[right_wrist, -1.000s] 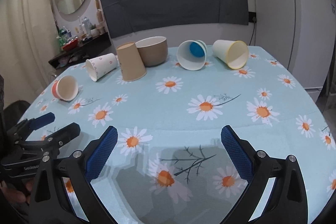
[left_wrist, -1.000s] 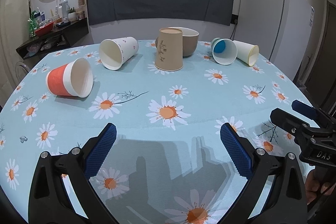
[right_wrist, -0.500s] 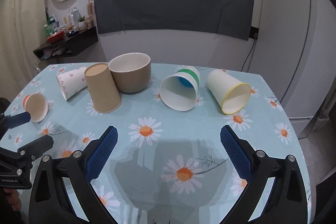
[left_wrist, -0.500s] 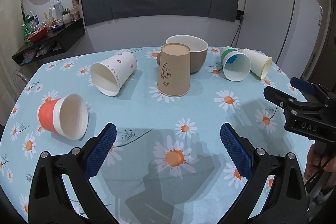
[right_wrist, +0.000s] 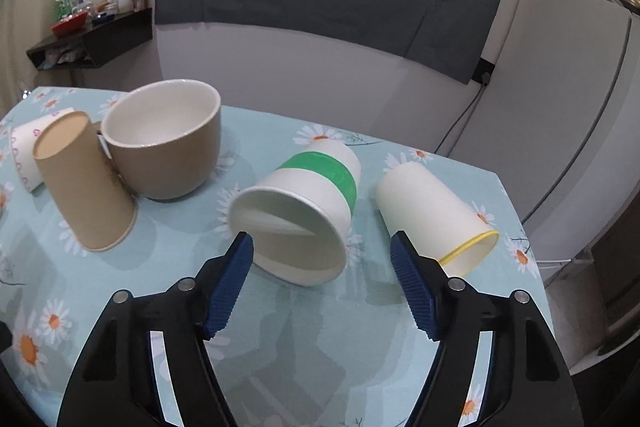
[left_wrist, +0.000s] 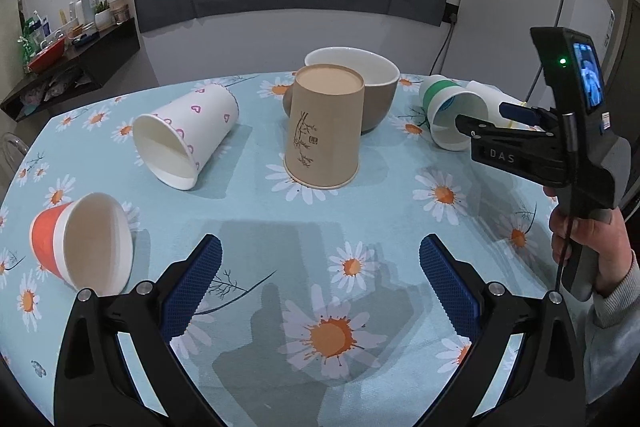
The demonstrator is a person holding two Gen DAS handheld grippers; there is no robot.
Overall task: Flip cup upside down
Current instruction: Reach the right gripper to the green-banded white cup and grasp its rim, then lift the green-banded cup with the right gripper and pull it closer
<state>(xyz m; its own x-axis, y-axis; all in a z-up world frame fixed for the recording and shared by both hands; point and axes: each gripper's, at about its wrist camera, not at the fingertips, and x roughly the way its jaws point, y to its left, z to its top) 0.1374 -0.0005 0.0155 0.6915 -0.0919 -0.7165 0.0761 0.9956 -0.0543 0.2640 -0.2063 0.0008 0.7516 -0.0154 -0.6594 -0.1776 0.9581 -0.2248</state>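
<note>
- The left hand-held gripper (left_wrist: 320,279) hangs wide open over bare tabletop (left_wrist: 384,215), holding nothing.
- The green-banded cup (right_wrist: 298,223) lies on its side, mouth toward the camera, between a brown bowl (right_wrist: 168,143) and a yellow-rimmed cup (right_wrist: 434,213).
- The right hand-held gripper (right_wrist: 322,285) is spread wide just short of the rim, empty.
- It looks like thin paper: light and easily crushed, so I'd pinch gently across the green band.

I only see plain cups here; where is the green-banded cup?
The green-banded cup lies on its side, centre of the right wrist view, between the brown bowl and yellow-rimmed cup.
</note>
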